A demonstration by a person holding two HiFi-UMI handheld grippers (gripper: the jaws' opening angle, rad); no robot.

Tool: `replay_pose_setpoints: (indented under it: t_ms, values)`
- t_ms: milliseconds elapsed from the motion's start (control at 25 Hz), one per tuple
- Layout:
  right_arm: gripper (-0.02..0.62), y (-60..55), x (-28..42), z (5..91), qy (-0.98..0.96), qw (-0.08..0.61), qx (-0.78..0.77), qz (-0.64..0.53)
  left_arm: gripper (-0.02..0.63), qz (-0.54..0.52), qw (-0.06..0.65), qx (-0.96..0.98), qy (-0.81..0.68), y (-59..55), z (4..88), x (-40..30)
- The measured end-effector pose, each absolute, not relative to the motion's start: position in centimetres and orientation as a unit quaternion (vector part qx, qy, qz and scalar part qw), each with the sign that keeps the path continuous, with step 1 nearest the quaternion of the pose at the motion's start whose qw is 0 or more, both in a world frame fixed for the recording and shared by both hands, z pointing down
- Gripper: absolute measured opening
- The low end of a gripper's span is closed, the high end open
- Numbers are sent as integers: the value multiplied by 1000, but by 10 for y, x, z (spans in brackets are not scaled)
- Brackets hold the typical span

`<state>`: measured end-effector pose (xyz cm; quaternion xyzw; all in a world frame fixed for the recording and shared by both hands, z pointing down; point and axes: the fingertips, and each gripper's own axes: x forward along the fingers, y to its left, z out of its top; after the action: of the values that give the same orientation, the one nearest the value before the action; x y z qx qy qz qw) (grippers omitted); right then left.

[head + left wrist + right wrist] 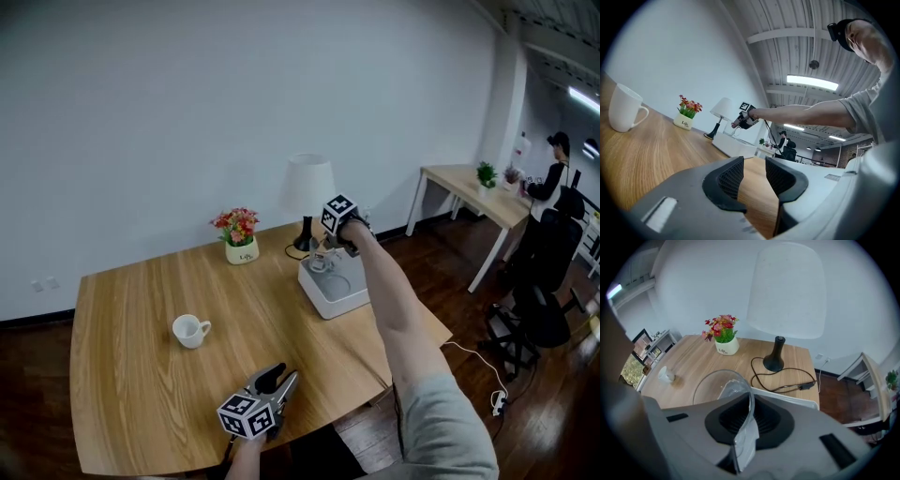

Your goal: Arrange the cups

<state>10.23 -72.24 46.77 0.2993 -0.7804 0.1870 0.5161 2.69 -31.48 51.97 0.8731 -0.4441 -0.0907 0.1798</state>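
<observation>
Left gripper (279,379), at the near edge of the table (141,394): jaws released and apart, only bare wood between them. White mug (190,330), upright on the table's left half, handle toward the right edge. Right gripper (749,416), angled steeply down over the white tray (345,300) by the right edge: jaws clenched on the rim of a clear glass cup (719,385). Flower pot (239,234) and lamp (307,197) stand along the far edge.
</observation>
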Motion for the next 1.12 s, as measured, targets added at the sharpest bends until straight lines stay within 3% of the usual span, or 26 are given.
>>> replay_pose_setpoints:
  t_ms: [600,1120]
  values:
    - [61,-713,116,435,-807,503,281,130,156,-100,182,873,-442,-318,515,22]
    - [61,-730,97,421,-806,503,305,-71,156,-118,191,868,-443,-316,514,21]
